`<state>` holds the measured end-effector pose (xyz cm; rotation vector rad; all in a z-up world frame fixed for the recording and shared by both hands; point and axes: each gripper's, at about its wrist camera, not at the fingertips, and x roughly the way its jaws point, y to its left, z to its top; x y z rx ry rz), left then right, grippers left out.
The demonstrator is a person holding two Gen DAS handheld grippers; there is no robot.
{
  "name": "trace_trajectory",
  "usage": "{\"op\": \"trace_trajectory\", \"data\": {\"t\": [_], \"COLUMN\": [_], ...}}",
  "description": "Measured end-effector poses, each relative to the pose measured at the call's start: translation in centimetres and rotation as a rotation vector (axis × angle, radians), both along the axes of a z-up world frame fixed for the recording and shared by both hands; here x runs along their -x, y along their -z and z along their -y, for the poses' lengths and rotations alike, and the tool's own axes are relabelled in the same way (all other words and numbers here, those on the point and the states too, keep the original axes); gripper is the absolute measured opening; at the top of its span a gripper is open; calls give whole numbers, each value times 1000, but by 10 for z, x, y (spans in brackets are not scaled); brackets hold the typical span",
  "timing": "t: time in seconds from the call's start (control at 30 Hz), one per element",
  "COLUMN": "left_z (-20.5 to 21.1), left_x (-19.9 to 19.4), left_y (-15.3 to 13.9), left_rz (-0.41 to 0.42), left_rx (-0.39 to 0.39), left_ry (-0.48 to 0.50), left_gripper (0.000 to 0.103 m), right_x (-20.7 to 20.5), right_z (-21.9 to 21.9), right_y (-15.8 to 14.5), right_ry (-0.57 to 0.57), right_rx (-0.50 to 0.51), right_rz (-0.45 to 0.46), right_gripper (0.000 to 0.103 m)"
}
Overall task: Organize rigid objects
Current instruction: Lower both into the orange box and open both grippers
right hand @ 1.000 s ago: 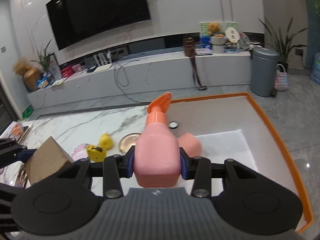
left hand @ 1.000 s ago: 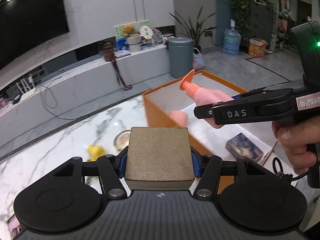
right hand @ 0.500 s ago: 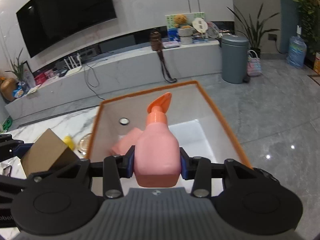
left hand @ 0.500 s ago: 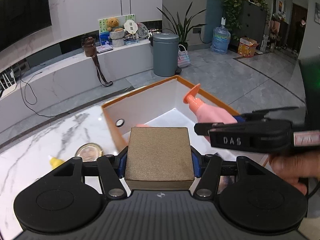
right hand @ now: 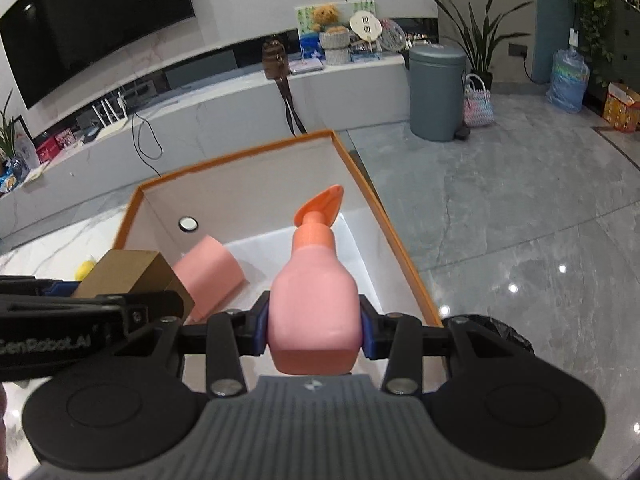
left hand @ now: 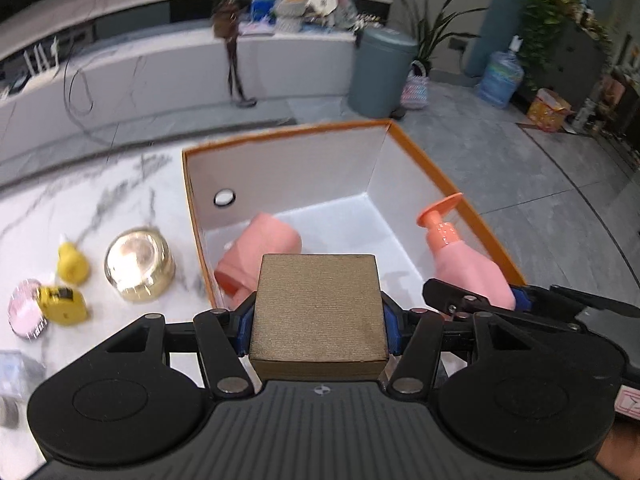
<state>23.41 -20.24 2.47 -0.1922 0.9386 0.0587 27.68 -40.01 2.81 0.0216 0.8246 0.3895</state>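
My left gripper [left hand: 318,326] is shut on a tan cardboard box [left hand: 319,308] and holds it over the near left part of an orange-rimmed white bin [left hand: 280,136]. My right gripper [right hand: 314,330] is shut on a pink pump bottle [right hand: 314,304] with an orange nozzle, over the bin's near right side. That bottle [left hand: 466,264] and gripper also show at the right of the left wrist view. The tan box [right hand: 128,274] and left gripper sit at the left of the right wrist view. A pink block [left hand: 260,256] lies inside the bin.
On the marble table [left hand: 100,200] left of the bin stand a gold tin [left hand: 138,264], a yellow toy [left hand: 72,262], a yellow tape measure [left hand: 64,304] and a pink disc [left hand: 26,314]. Beyond the bin is grey floor with a grey trash can [right hand: 436,92].
Both grippers have moved over the bin and tipped downward, each still holding its object. The bin's inside and the pink block now show more fully.
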Motion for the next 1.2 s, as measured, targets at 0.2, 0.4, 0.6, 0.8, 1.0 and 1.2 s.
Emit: {"op": "trace_trajectory", "data": {"t": [0.2,0.4,0.6,0.8,1.0,1.2], "left_z": [4,10,16,25,34,35], "left_x": [-8,-20,-37,-52,-65,-72], "left_y": [14,18,21,30,41,48], "left_rz": [-23,-20,-33,-81,-128,-157], "left_rx": [-14,-69,-145,-155,-109,-90], "left_ry": [-24,9,71,122,140,146], "left_gripper": [67,67,67,67,67,73], "right_x": [-8,-8,-5,0,-3,-7], "right_z": [1,0,1,-12,-20,-23], "right_y": [8,9,5,10,18,19], "right_ry": [0,-15,-59,-130,-159,-158], "right_rx": [66,119,138,202,286,299], "right_rz": [-15,21,33,28,24,34], "right_gripper": [42,42,42,42,42,40]}}
